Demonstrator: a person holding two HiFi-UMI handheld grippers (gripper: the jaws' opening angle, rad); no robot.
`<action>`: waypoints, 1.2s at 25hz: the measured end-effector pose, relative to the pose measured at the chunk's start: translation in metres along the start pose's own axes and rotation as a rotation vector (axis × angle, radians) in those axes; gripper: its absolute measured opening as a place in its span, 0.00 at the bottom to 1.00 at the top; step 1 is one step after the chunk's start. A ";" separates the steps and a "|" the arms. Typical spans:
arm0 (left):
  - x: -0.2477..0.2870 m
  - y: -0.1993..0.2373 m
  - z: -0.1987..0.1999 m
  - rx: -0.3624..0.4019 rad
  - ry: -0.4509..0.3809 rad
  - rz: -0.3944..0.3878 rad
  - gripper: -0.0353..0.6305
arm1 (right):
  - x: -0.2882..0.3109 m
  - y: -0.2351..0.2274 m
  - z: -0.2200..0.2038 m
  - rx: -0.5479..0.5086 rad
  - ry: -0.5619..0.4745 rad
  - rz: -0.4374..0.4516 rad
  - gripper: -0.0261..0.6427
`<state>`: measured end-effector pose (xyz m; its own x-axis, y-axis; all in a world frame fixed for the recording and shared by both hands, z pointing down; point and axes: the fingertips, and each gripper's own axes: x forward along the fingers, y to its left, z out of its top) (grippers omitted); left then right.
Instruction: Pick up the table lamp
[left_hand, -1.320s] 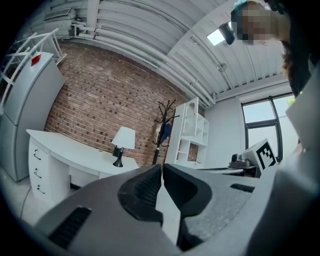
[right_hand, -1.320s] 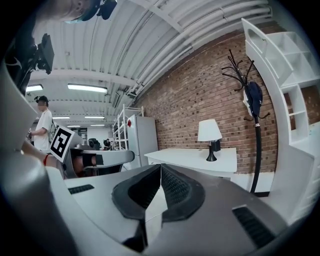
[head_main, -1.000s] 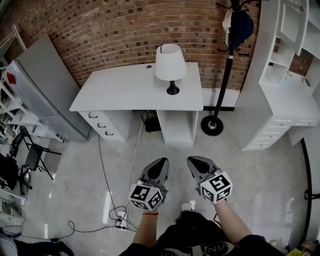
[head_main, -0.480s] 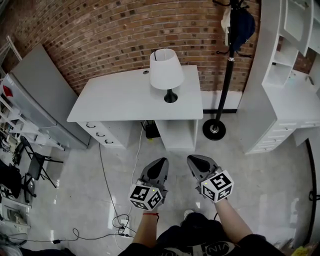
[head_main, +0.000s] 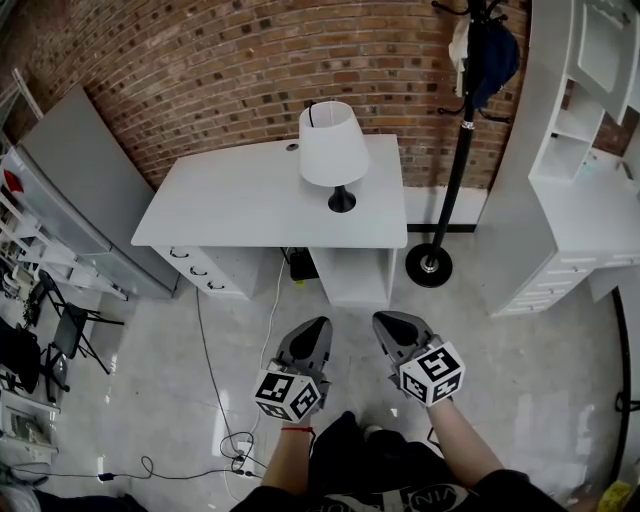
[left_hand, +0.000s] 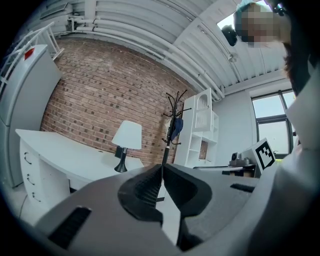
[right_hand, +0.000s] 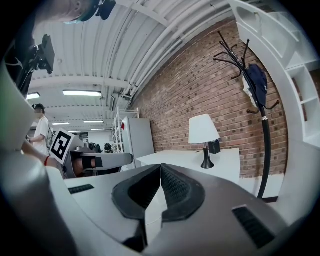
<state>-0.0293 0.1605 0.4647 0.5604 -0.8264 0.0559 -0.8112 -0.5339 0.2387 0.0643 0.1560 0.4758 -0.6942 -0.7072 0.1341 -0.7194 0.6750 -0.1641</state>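
Note:
The table lamp (head_main: 333, 150), a white shade on a thin black stem and round black base, stands upright near the right end of the white desk (head_main: 230, 195) by the brick wall. It also shows as a small lamp (left_hand: 126, 142) in the left gripper view and a lamp (right_hand: 204, 137) in the right gripper view. My left gripper (head_main: 318, 325) and right gripper (head_main: 381, 321) are held side by side over the floor, well short of the desk. Both are shut, jaws pressed together with nothing between them.
A black coat stand (head_main: 455, 150) with a dark bag stands right of the desk, its round base (head_main: 429, 266) on the floor. White shelving (head_main: 585, 170) fills the right. A grey cabinet (head_main: 75, 185) stands left. Cables (head_main: 235, 440) trail over the floor near my feet.
The desk and lamp sit slightly lower and larger in the head view as I have stepped toward them. Both grippers stay shut, side by side.

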 end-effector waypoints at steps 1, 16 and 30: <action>0.004 0.001 0.002 0.001 -0.001 -0.001 0.09 | 0.003 -0.002 0.001 -0.001 0.000 0.002 0.04; 0.077 0.063 0.011 -0.020 0.013 -0.026 0.09 | 0.079 -0.060 0.003 0.015 0.035 -0.039 0.04; 0.156 0.133 0.023 -0.052 0.019 -0.078 0.09 | 0.159 -0.116 0.015 0.006 0.072 -0.092 0.04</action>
<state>-0.0533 -0.0436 0.4830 0.6253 -0.7786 0.0529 -0.7551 -0.5865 0.2929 0.0373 -0.0382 0.5016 -0.6254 -0.7489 0.2190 -0.7801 0.6066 -0.1534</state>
